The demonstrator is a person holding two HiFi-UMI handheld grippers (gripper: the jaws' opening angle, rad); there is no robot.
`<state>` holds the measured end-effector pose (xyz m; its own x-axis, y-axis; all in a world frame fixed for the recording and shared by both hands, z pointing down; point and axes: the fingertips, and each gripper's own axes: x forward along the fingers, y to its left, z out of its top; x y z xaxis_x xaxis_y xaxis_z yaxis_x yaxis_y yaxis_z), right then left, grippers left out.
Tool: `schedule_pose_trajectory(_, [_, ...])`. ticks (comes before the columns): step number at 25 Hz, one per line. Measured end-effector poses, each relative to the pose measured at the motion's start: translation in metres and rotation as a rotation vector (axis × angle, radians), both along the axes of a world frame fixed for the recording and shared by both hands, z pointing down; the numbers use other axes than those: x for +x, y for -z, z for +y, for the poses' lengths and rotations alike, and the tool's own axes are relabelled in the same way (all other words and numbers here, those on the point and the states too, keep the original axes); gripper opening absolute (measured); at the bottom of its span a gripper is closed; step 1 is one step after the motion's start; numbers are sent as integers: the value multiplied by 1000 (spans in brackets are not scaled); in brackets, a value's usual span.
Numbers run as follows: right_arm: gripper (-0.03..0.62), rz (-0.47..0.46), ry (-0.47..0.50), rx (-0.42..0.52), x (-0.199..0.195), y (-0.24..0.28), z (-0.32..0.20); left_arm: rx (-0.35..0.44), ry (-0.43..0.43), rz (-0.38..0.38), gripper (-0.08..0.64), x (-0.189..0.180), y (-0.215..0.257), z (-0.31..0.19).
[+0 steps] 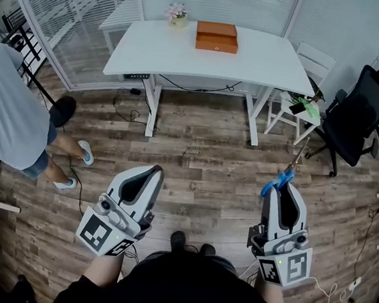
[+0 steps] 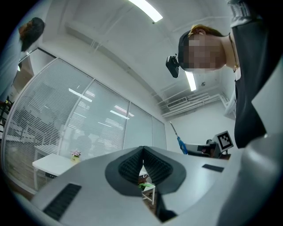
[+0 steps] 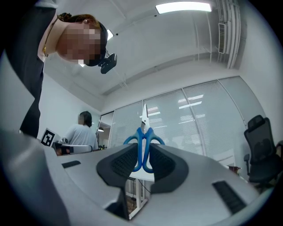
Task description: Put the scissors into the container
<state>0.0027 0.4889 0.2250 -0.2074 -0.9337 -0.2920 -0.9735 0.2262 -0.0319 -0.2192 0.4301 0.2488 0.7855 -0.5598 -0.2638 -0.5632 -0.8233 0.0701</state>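
1. Step in hand: carry stage. Scissors already picked up, not yet anywhere near the container
2. R side: right tongs pinching the scissors by the blue handle loops, pads on both sides. Blades closed, sticking out past the tips and angled up
3. L side: left tongs pressed together at the tips, nothing btwn them. Idle, held low in front of the body, level w/ the right
4. Container (prob.): orange-brown box on the white counter, toward its far edge. Looked lidded w/ a small clasp at front; couldn't tell for sure if shut. Small flower pot to its left, apart from it
5. Both tongs were over the wood floor, well short of the counter. Scissors well apart from the box
6. Next move, my read: close the gap to the counter, bring the R tongs over the box. If the lid is down, L tongs must lift it first, which fits them being free. Then tip the blades down into the box and spread the R tongs
7. Watch-outs: blades lead the way, so keep them pointed off the second person standing at left. White chair and black office chair crowd the counter's right end; approach via the centre looked clearest
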Motion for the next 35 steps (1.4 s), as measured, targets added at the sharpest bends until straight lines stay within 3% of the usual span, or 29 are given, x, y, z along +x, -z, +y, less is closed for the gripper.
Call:
schedule_pose_trajectory(8, [87, 0, -39, 2, -22, 0, -4, 3, -40, -8, 12, -18, -2, -13])
schedule_pose_trajectory(20, [87, 2, -39, -15, -24, -8, -21, -24, -34, -3, 12, -20, -14, -30])
schedule_pose_trajectory(35, [87, -3, 13, -5, 15, -8, -104, -8, 12, -3, 12, 19, -11, -100])
